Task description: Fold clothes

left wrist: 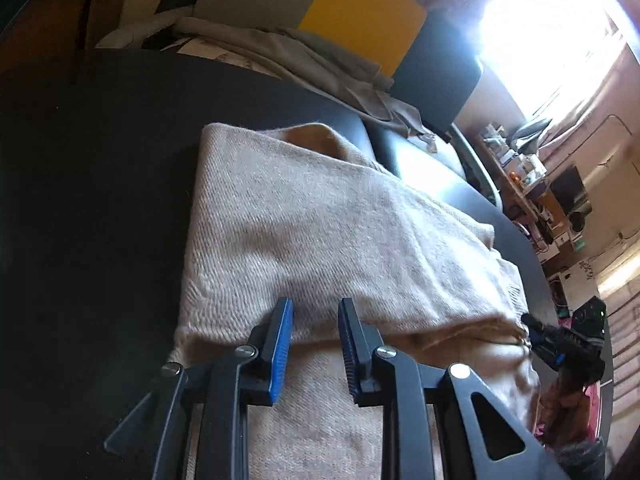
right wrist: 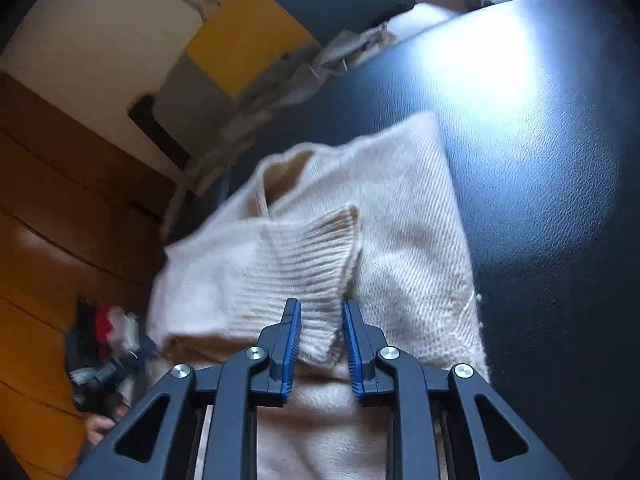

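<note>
**Cream sweater folded on the dark counter, both tools over it**

The cream knit sweater (left wrist: 304,232) lies folded on the black leather-textured counter (left wrist: 100,200), with one fold edge running across just ahead of my left tool (left wrist: 315,312). In the right wrist view the same sweater (right wrist: 404,248) shows a ribbed cuff (right wrist: 308,264) lying on top of the body panel, its end pointing away from me.

My left tool sits just above the knit with its blue-padded fingers (left wrist: 282,332) apart and nothing between them. My right tool (right wrist: 321,312) is also spread, its fingers (right wrist: 294,336) standing on either side of the near end of the ribbed cuff; I cannot tell whether the pads touch the fabric.

Past the sweater, at the far edge of the counter, a heap of grey cloth (left wrist: 304,56) lies rumpled beside a yellow panel (left wrist: 360,16). In the left wrist view my right tool (left wrist: 560,344) shows at the sweater's right edge. A bright window (left wrist: 552,28) glares behind.
</note>
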Demonstrator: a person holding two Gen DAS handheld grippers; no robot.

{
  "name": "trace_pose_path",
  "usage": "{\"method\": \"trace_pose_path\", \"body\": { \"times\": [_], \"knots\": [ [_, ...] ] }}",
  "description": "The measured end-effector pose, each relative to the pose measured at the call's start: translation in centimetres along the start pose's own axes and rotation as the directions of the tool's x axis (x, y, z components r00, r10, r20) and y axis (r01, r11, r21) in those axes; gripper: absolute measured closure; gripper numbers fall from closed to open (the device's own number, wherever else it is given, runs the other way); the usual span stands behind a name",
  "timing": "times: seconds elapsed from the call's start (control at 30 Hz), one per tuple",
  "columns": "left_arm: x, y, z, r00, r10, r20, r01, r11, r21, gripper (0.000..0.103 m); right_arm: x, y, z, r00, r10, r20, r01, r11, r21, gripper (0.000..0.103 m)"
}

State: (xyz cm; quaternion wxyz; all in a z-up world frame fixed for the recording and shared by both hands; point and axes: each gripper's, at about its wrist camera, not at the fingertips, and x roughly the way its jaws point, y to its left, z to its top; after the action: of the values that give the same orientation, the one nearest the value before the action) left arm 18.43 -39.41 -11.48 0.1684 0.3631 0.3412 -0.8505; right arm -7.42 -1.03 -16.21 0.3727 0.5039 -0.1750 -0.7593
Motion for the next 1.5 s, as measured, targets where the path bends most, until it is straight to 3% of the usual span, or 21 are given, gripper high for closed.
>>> {"method": "trace_pose_path", "body": {
  "times": [0.1, 0.23, 0.27, 0.33, 0.37, 0.53, 0.67, 0.73, 0.77, 0.8, 0.9, 0.97, 1.07, 1.17, 1.27, 1.33, 1.43, 1.5],
  "knots": [
    [-1.1, -1.1, 0.6, 0.999, -0.040, 0.036, 0.038, 0.998, 0.048, 0.080, -0.3, -0.5, 1.4, 0.998, 0.043, 0.043, -0.045, 0.998, 0.036, 0.052],
    [-0.7, -2.4, 2.3, 0.999, -0.006, 0.052, 0.000, 0.993, 0.121, 0.080, 2.5, -0.4, 3.6, 1.000, 0.000, -0.019, 0.000, 1.000, 0.030, 0.053],
    [-0.4, -2.6, 2.8, 0.999, 0.004, 0.054, -0.011, 0.990, 0.138, 0.080, 3.2, -0.2, 4.0, 0.999, -0.026, -0.035, 0.026, 1.000, 0.013, 0.059],
    [0.0, -3.0, 3.8, 0.998, 0.023, 0.060, -0.033, 0.985, 0.172, 0.080, 3.8, 1.1, 4.6, 0.994, -0.100, -0.044, 0.097, 0.993, -0.068, 0.088],
    [0.2, -2.9, 3.8, 0.998, 0.031, 0.055, -0.040, 0.984, 0.175, 0.080, 3.9, 2.1, 4.9, 0.990, -0.133, -0.046, 0.127, 0.984, -0.123, 0.096],
    [0.9, -1.2, 3.1, 0.998, 0.066, 0.011, -0.067, 0.984, 0.166, 0.077, 2.7, 6.1, 5.8, 0.949, -0.300, 0.097, 0.315, 0.885, -0.341, 0.096],
    [1.5, 0.1, 2.5, 0.995, 0.093, -0.024, -0.088, 0.983, 0.160, 0.077, 5.6, 4.5, 4.7, 0.911, -0.410, 0.034, 0.390, 0.834, -0.391, 0.095],
    [0.9, 0.0, 3.0, 0.996, 0.088, -0.019, -0.084, 0.984, 0.154, 0.077, 5.3, 4.1, 4.5, 0.912, -0.406, 0.061, 0.399, 0.840, -0.367, 0.092],
    [0.4, -0.1, 3.4, 0.997, 0.078, -0.007, -0.076, 0.985, 0.153, 0.077, 4.9, 4.2, 4.6, 0.915, -0.398, 0.073, 0.396, 0.846, -0.356, 0.084],
    [-0.1, -0.3, 3.9, 0.998, 0.068, 0.018, -0.070, 0.986, 0.153, 0.077, 4.6, 5.2, 4.5, 0.920, -0.382, 0.091, 0.387, 0.842, -0.377, 0.068],
    [-0.9, -0.7, 5.9, 0.996, 0.054, 0.076, -0.066, 0.984, 0.168, 0.075, 3.6, 7.9, 4.4, 0.933, -0.331, 0.141, 0.359, 0.825, -0.437, 0.055],
    [0.0, -0.7, 6.9, 0.995, 0.075, 0.066, -0.086, 0.980, 0.178, 0.075, 2.9, 9.8, 4.4, 0.940, -0.295, 0.173, 0.342, 0.810, -0.477, 0.043],
    [2.0, -0.8, 7.8, 0.992, 0.125, 0.036, -0.130, 0.971, 0.202, 0.075, 2.2, 12.6, 4.1, 0.950, -0.234, 0.205, 0.309, 0.785, -0.537, 0.041],
    [3.7, 0.0, 7.8, 0.987, 0.159, 0.006, -0.157, 0.966, 0.207, 0.075, 5.6, 14.7, 2.1, 0.978, -0.185, 0.097, 0.206, 0.777, -0.594, 0.041],
    [4.6, 0.8, 7.3, 0.988, 0.155, 0.004, -0.152, 0.964, 0.218, 0.070, 8.7, 14.7, 0.0, 0.966, -0.256, 0.045, 0.227, 0.749, -0.622, 0.041],
    [4.7, 1.4, 6.9, 0.989, 0.145, 0.016, -0.144, 0.963, 0.228, 0.070, 10.1, 13.3, -1.1, 0.955, -0.294, 0.023, 0.248, 0.759, -0.602, 0.038],
    [4.9, 1.6, 6.2, 0.988, 0.145, 0.058, -0.155, 0.954, 0.257, 0.070, 9.4, 11.9, -2.0, 0.970, -0.230, 0.080, 0.233, 0.780, -0.581, 0.037],
    [5.0, 1.5, 6.5, 0.986, 0.153, 0.061, -0.164, 0.950, 0.265, 0.070, 9.5, 11.8, -2.0, 0.967, -0.242, 0.081, 0.243, 0.775, -0.583, 0.035]
  ]
}}
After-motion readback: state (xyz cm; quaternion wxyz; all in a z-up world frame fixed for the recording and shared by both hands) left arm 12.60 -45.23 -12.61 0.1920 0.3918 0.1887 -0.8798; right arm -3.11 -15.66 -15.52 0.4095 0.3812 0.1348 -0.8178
